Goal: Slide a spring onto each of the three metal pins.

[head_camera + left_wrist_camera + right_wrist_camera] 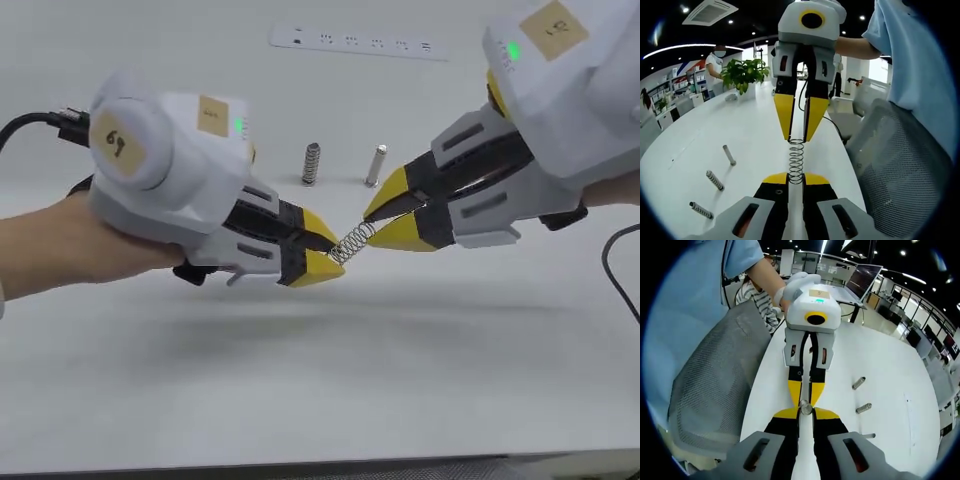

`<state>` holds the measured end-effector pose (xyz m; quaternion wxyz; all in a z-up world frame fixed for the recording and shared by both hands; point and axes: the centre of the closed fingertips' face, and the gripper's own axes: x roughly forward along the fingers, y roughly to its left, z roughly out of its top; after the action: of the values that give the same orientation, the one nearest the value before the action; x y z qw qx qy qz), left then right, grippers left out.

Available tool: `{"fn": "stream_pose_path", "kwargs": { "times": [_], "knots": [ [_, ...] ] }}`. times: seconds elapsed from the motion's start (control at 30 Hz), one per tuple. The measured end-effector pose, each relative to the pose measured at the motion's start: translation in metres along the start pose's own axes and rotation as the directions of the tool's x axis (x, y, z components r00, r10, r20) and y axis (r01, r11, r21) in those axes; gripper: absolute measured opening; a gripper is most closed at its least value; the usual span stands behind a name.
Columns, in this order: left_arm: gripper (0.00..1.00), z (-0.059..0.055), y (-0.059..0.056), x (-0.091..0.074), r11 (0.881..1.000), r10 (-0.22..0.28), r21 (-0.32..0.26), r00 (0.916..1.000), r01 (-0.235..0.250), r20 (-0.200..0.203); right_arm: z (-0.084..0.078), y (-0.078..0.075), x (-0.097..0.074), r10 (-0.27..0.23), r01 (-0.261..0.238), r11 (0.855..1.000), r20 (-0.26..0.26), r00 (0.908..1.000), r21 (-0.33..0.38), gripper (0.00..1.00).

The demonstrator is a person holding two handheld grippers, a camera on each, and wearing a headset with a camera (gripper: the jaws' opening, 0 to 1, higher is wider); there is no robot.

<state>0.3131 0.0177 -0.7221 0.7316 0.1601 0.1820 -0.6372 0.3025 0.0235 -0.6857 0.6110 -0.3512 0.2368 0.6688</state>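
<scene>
**Left tool** (322, 255): clenched on the left end of a loose coil spring (352, 241). In the left gripper view I see its two yellow tips pinching the coil's lowest turns, one tip on each side.

**Right tool** (385, 222): gripping the other end of the same spring. Its own view shows the coil end-on, seated between the yellow tips. In the head view the jaws look a little spread behind the tips. From that angle I read it as a grip on the coil, though the contact itself is hard to make out.

**Spring:** held in the air over the middle of the bench (320, 380). It spans the gap between the two tools, tilts up toward the right tool and touches nothing else.

**Pins:** these stand toward the far edge of the bench, well apart from both tools.
- The head view shows a sprung pin (311, 163) and, just to its right, a bare pin (376, 165). Both are upright.
- The left gripper view shows a row of three. The bare pin is farthest out, then the sprung pin, then a second sprung pin (701, 210) nearest that tool.

**Power strip** (360, 42): white, lying along the far edge of the bench behind the pins.

**Hand** (60, 250): wrapped around the left tool's body, toward the left edge of the bench.
</scene>
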Motion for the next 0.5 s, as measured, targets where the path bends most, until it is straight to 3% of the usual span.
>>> {"fn": "stream_pose_path", "kwargs": {
  "times": [0.4, 0.5],
  "knots": [
    [0.01, 0.0004, 0.0002, 0.0004, 1.000, 0.002, 0.013, 1.0000, -0.002, 0.003, -0.0013, -0.0011, -0.0003, 0.004, -0.004, 1.000, -0.007, 1.0000, 0.001, 0.07],
    [0.01, 0.0014, 0.0005, -0.0003, 1.000, 0.003, 0.011, 1.0000, -0.003, 0.008, -0.0042, -0.0012, -0.0005, 0.003, -0.003, 1.000, -0.015, 0.9999, 0.005, 0.14]
  ]
}}
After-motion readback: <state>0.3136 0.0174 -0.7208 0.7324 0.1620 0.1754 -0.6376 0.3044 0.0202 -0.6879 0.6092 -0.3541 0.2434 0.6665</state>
